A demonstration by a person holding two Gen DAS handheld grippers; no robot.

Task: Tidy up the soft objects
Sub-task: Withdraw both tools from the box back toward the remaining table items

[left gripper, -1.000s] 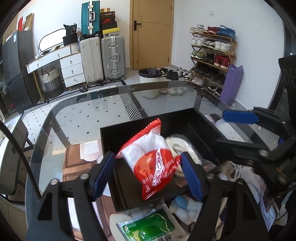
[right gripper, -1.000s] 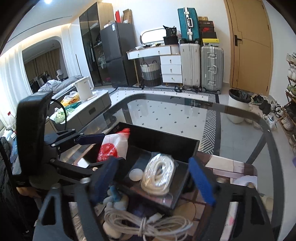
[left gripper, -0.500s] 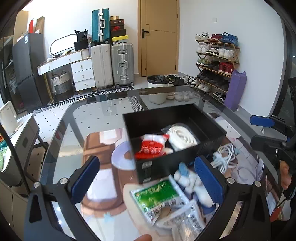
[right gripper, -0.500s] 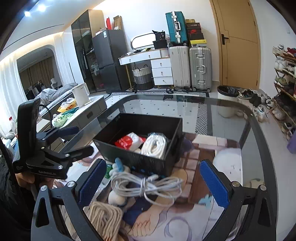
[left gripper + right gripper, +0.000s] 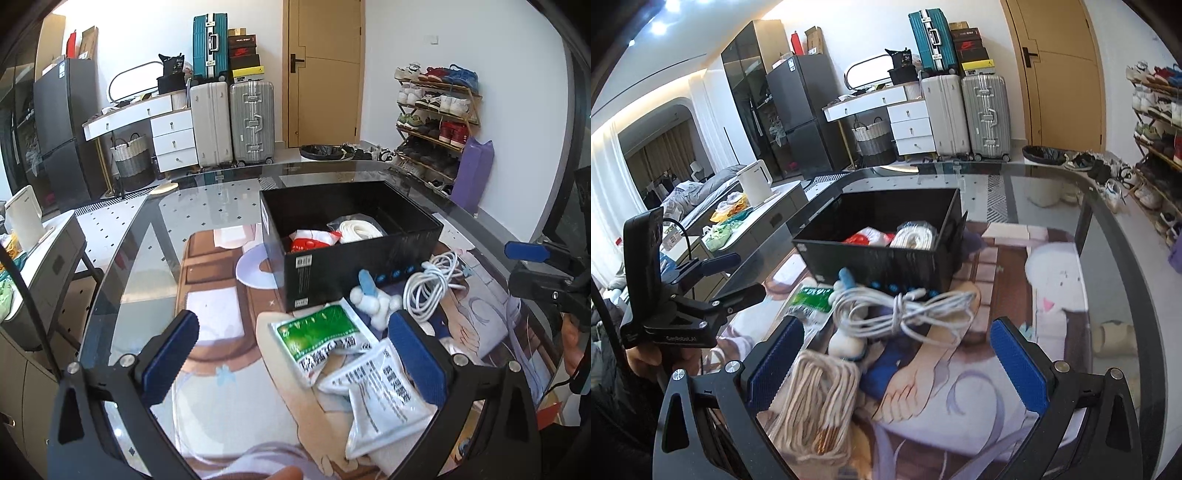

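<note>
A black box (image 5: 369, 266) (image 5: 879, 258) stands on the glass table and holds a red-and-white snack bag (image 5: 310, 240) (image 5: 864, 236) and a bagged white rope coil (image 5: 360, 229) (image 5: 914, 233). In front of it lie a green packet (image 5: 321, 338) (image 5: 812, 295), two white packets (image 5: 380, 398), a white-and-blue plush toy (image 5: 373, 299) (image 5: 849, 339), a white cable bundle (image 5: 430, 284) (image 5: 905, 310) and a beige cord bundle (image 5: 816, 398). My left gripper (image 5: 291, 354) hangs open over the packets, empty. My right gripper (image 5: 894, 365) is open and empty above the cord and the plush.
A printed mat (image 5: 214, 317) (image 5: 1049, 295) covers the table's near part. The table's curved edge (image 5: 107, 273) runs at the left, with a side cabinet (image 5: 44, 243) beyond. Suitcases (image 5: 251, 122), a shoe rack (image 5: 436, 122) and a door stand far behind.
The left gripper let go of the snack bag, which now lies in the box. Both grippers opened wide and drew back from the box toward the near side of the table.
</note>
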